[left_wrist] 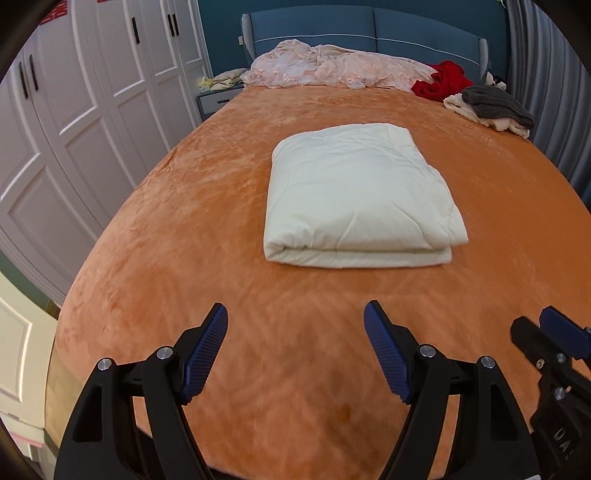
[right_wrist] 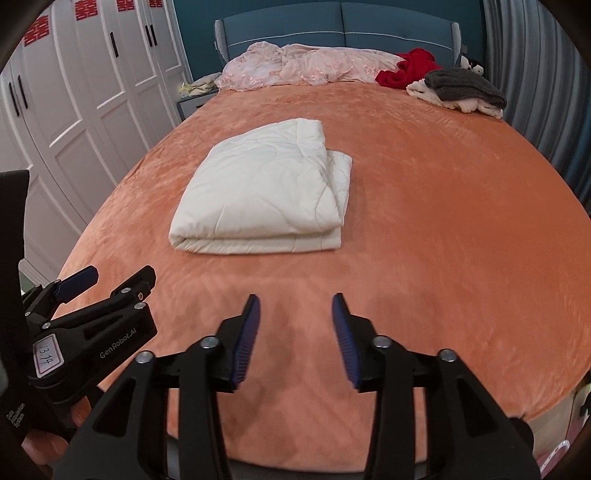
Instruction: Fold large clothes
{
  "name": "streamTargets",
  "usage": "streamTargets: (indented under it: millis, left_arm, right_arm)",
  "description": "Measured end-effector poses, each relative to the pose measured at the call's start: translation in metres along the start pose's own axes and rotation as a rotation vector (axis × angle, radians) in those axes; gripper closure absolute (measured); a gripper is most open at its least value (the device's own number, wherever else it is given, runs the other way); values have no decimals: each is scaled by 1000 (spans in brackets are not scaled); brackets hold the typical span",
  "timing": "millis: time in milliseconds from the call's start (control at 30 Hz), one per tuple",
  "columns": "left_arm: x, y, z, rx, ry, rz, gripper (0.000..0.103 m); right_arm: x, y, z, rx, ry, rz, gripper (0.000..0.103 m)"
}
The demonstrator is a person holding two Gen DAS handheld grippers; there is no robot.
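Note:
A cream quilt [left_wrist: 354, 199] lies folded into a thick rectangle in the middle of the orange bed cover [left_wrist: 184, 229]; the right wrist view shows the quilt [right_wrist: 266, 192] left of centre. My left gripper [left_wrist: 295, 314] hangs open over the near part of the bed, short of the quilt, with nothing between its blue pads. My right gripper [right_wrist: 295, 306] is open too, with a narrower gap and only bed cover between its pads. Each gripper shows at the edge of the other's view: the right gripper [left_wrist: 554, 343] at the lower right, the left gripper [right_wrist: 92, 284] at the lower left.
At the head of the bed lie a pink floral blanket [left_wrist: 332, 70], a red garment [left_wrist: 443, 81] and a grey and cream pile [left_wrist: 491, 107]. White wardrobe doors [left_wrist: 74, 122] run along the left side. A blue headboard [left_wrist: 369, 33] and a bedside table [left_wrist: 218, 99] stand behind.

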State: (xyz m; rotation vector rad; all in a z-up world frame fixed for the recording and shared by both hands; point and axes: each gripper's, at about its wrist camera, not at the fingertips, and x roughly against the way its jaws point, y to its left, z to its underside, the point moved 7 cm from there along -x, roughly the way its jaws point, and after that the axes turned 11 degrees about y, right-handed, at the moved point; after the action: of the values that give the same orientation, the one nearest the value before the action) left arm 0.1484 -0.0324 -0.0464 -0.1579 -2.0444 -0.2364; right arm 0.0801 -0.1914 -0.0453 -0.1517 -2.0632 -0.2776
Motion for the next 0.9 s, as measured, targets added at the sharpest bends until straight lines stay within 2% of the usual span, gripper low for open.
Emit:
streamTargets:
  millis: [67, 333, 533, 900]
  left_arm:
    - [6, -1, 6, 1, -3, -2, 29]
    - [19, -7, 33, -7, 2, -18, 29]
    - [24, -10, 47, -16, -1, -37, 29]
    - [30, -8, 65, 12, -7, -69, 29]
  right_arm:
    - [3, 2, 7, -2, 4, -1, 54]
    - [12, 5, 39, 5, 18, 12, 51]
    - [18, 5, 49, 3, 1, 20, 47]
    - [23, 6, 61, 5, -11, 48, 47]
